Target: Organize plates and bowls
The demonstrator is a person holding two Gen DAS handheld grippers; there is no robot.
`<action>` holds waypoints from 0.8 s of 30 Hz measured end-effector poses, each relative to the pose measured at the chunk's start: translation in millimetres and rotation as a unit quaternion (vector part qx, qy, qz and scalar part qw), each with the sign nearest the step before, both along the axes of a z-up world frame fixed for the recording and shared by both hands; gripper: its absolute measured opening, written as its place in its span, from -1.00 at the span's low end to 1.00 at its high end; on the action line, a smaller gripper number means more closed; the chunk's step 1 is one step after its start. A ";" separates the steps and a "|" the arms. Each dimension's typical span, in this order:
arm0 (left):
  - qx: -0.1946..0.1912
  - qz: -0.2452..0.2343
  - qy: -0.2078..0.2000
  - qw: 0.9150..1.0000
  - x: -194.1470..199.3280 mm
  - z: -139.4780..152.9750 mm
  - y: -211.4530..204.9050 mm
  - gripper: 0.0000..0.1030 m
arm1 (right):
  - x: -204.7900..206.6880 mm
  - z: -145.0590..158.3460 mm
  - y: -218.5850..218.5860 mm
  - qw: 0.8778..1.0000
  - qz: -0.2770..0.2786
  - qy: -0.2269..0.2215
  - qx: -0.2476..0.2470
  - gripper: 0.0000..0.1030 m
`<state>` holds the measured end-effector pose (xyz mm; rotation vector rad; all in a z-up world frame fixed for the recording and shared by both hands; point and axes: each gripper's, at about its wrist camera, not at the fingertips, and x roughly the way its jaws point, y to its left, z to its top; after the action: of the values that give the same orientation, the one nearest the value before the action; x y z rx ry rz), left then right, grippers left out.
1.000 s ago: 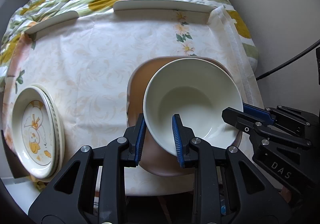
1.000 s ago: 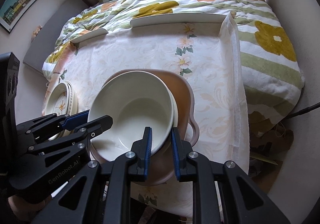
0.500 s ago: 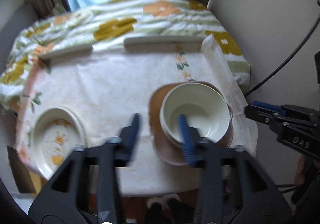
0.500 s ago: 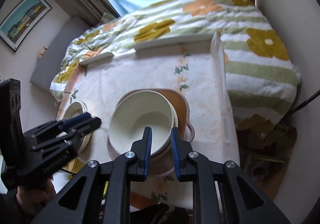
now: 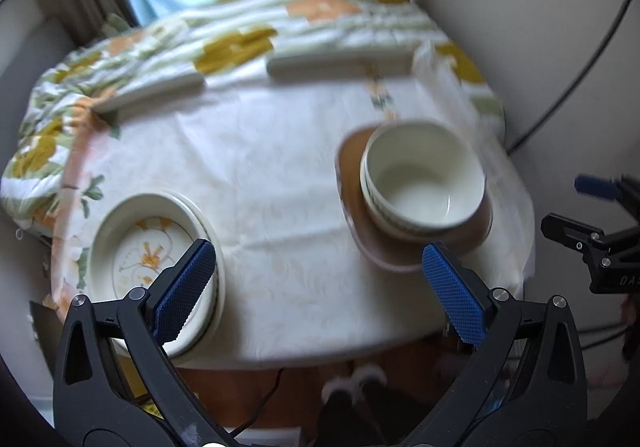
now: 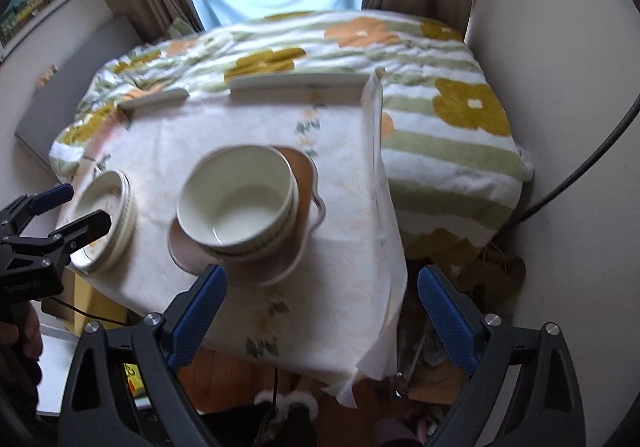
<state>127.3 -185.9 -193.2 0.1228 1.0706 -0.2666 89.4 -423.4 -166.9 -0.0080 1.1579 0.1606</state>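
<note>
Left wrist view: the left gripper [image 5: 318, 293] hangs above the near edge of the table [image 5: 280, 175], its blue-padded fingers [image 5: 184, 289] spread wide apart and holding nothing. The near-left finger covers part of a stack of flowered plates [image 5: 132, 243] at the table's near-left corner; how many plates are in it is hard to make out. To the right sit cream bowls [image 5: 422, 177], nested, on a brown plate [image 5: 404, 247]; motion blur softens their rims, and the bowl count is unclear. The right gripper [image 5: 592, 207] enters at the right edge, cut off by the frame, with its fingers apart. A flowered blanket [image 5: 240, 43] lies beyond the far side of the table, and two pale bars [image 5: 340, 61] stand along that far edge.

In the right wrist view the right gripper [image 6: 322, 299] also hangs over the near edge, its fingers wide apart and empty. The bowls [image 6: 240, 199] stand on the brown plate [image 6: 260, 267] ahead of it, clear of both fingers. The plates [image 6: 106, 223] lie to the left, partly hidden behind the left gripper [image 6: 68, 209], whose fingers are parted. The cloth [image 6: 352, 307] droops over the near-right corner and hides the table edge there.
</note>
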 end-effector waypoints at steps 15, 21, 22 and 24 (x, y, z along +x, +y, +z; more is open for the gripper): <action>0.020 -0.070 0.184 0.980 60.5 -81.9 -25.5 0.60 | 67.6 -75.2 20.2 0.981 0.082 0.174 -0.002 0.16; -0.002 -0.072 0.217 0.973 73.3 -101.7 -32.5 -0.12 | 80.5 -96.4 18.6 0.977 0.078 0.199 0.017 -0.29; -0.002 -0.074 0.218 0.973 73.7 -103.7 -34.5 -0.17 | 81.9 -99.9 20.3 0.976 0.079 0.201 0.024 -0.37; -0.005 -0.078 0.220 0.972 74.7 -107.8 -39.1 -0.40 | 83.9 -105.3 24.4 0.975 0.082 0.203 0.029 -0.45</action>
<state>202.0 -225.0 -300.9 0.1433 1.5025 -0.4552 173.2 -399.0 -272.2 -0.0201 1.5620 0.3540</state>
